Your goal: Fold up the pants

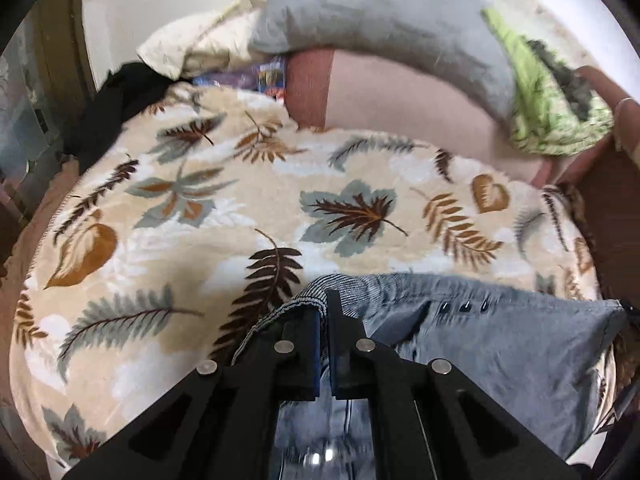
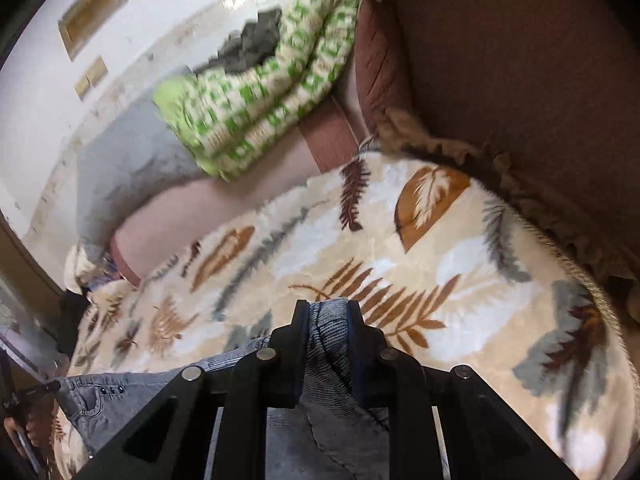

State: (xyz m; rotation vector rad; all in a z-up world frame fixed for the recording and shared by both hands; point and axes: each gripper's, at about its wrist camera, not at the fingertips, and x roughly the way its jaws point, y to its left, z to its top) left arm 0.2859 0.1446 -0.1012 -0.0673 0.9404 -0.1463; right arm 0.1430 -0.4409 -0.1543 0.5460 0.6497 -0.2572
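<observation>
Grey-blue denim fills the near part of both wrist views: the pants (image 1: pixel 500 344) hang stretched between the two tools above a bed covered by a fleecy cream blanket (image 1: pixel 224 208) printed with brown, tan and grey-green leaves. The left gripper (image 1: pixel 323 304) has its jaws pressed together on a corner of the waistband, with the ribbed hem folded over the left black finger. From there the cloth runs off to the right, three small dark studs showing on it, toward the far edge of that view.

The right gripper (image 2: pixel 329 309) pinches a thick bunch of the same denim, the jaws held slightly apart by the fabric wedged between them. In this view the rest of the pants (image 2: pixel 100 396) trails to the left, low over the blanket (image 2: pixel 460 264).

At the far side of the bed lie a grey pillow (image 1: pixel 384 12) and a green-and-white patterned cloth (image 2: pixel 272 92), both against a pale wall. A reddish-brown padded headboard (image 2: pixel 520 60) stands at the right. Black cloth (image 1: pixel 104 112) is bunched at the far left corner, beside a cream pillow (image 1: pixel 192 44).
</observation>
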